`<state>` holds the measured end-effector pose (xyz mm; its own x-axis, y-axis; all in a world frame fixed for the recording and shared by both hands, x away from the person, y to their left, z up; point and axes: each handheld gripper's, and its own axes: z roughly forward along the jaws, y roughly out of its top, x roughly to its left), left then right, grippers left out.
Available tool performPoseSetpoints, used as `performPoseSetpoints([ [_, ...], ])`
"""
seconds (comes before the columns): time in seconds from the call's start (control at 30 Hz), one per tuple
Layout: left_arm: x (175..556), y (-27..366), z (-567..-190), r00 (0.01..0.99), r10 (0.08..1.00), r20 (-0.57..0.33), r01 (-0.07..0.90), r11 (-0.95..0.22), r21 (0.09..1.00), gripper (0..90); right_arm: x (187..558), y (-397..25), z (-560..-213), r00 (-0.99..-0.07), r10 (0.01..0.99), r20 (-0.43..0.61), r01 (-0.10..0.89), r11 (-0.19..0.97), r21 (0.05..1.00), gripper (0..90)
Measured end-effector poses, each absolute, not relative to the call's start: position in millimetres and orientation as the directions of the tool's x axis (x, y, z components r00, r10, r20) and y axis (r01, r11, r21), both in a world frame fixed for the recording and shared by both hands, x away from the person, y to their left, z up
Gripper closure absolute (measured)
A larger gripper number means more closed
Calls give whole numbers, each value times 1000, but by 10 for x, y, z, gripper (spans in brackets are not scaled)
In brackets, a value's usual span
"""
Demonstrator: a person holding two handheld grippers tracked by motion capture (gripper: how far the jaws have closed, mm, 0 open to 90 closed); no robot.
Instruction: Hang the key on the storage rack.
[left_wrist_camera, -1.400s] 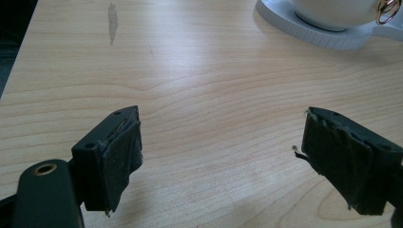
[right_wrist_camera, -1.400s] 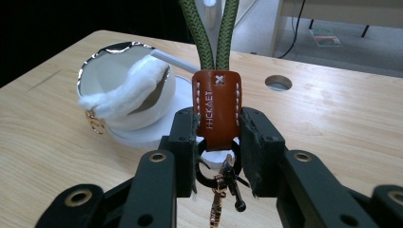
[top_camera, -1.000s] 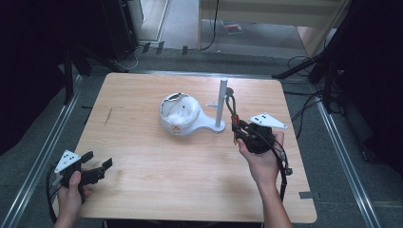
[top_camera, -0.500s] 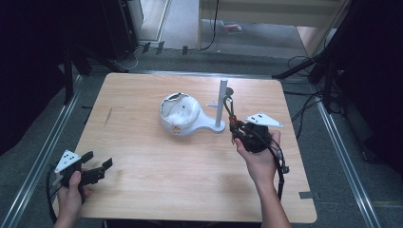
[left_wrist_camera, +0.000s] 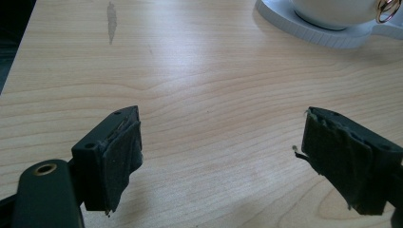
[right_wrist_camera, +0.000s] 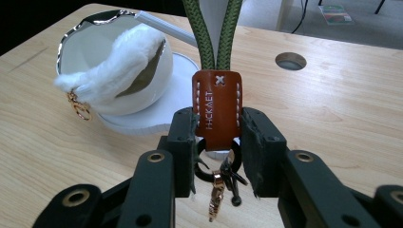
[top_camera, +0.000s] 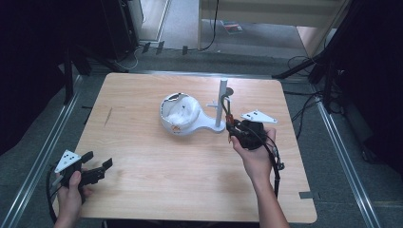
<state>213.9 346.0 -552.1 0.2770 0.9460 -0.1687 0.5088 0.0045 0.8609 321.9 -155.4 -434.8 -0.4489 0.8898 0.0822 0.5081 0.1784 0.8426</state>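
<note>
Now one strap, one bowl, one stand, two grippers.
Right gripper (right_wrist_camera: 216, 142) clamps the brown leather tab (right_wrist_camera: 217, 108) of a green strap (right_wrist_camera: 215, 33), stamped "FHCKAET", beside the white bowl (top_camera: 179, 114) and stand (top_camera: 221, 102); left gripper (left_wrist_camera: 223, 156) gapes wide over the table (left_wrist_camera: 199, 80).

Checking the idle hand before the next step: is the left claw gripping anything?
No: in the left gripper view the left claw stands wide open with bare wooden table between its jaws.

Left tongs (top_camera: 99, 164) at seven o'clock, jaws wide apart; right tongs (top_camera: 231, 127) at three o'clock, jaws clamped, forearm outstretched.
</note>
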Motion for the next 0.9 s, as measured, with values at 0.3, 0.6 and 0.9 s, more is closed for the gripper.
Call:
performPoseSetpoints([
  [0.3,2141,3459,-5521,277,946,-168,509,4,860,140,3207,-1568,-4332,-453,888,80,503,181,845,631],
  [0.6,2140,3458,-5521,277,946,-168,510,3,860,140,3149,-1624,-4305,-452,889,76,494,179,851,594],
  [0.9,2142,3455,-5521,276,946,-168,511,3,860,140,3094,-1770,-4348,-464,880,100,459,142,877,403],
])
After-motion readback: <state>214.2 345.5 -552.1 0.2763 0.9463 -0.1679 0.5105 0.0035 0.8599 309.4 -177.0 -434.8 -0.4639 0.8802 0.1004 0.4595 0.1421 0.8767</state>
